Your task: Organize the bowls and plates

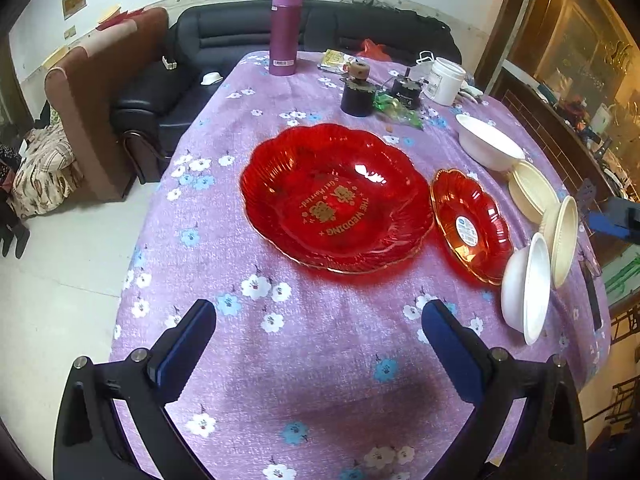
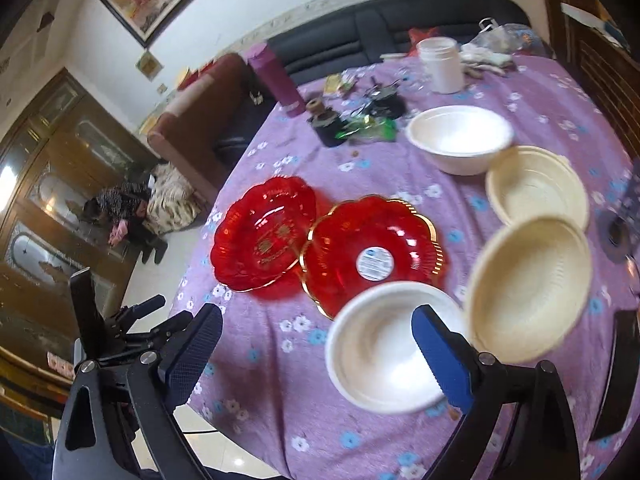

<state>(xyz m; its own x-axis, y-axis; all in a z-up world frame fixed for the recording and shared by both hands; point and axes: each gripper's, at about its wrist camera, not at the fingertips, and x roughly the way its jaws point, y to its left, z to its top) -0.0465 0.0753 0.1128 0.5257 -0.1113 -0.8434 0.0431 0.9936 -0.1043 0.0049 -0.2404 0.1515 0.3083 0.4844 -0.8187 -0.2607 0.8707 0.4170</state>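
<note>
A large red scalloped plate [image 1: 336, 200] [image 2: 262, 234] lies mid-table on the purple floral cloth. A smaller red plate with a white sticker [image 1: 470, 224] [image 2: 372, 256] lies to its right. Two white bowls [image 1: 488, 142] [image 1: 526, 288] [image 2: 460, 138] [image 2: 384, 348] and two cream bowls [image 1: 532, 192] [image 1: 564, 234] [image 2: 536, 186] [image 2: 528, 288] stand along the right side. My left gripper [image 1: 318, 324] is open and empty above the cloth, short of the large plate. My right gripper [image 2: 316, 328] is open and empty, its right finger over the near white bowl.
At the far end stand a purple flask [image 1: 285, 30], a white jar [image 1: 444, 80], dark small items [image 1: 358, 94] and green wrappers [image 1: 394, 106]. A dark sofa [image 1: 224, 36] and brown chair [image 1: 100, 92] stand beyond. The table edge drops to the floor on the left [image 1: 120, 300].
</note>
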